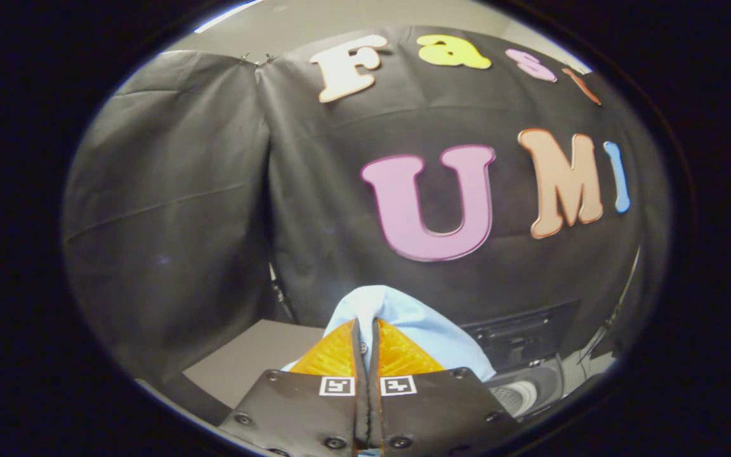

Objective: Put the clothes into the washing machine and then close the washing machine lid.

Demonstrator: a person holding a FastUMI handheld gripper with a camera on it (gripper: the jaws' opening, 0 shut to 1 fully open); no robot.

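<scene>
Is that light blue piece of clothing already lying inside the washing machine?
No. The light blue garment is pinched between the fingers of the hand-held gripper, held up above the washing machine that sits beside them.

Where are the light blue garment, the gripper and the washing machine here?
light blue garment [403,317]: gripper view, fold bulging above the fingers that pinch it.
gripper [365,336]: gripper view, seam between the closed fingertips.
washing machine [521,343]: gripper view, dark panel beyond the garment.

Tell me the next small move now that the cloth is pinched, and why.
Probably carry it right and down toward the washing machine. The gripper is shut on the light blue garment, held up against the booth wall, while the machine sits lower, beside the fingers, so the garment is not yet over it.
</scene>
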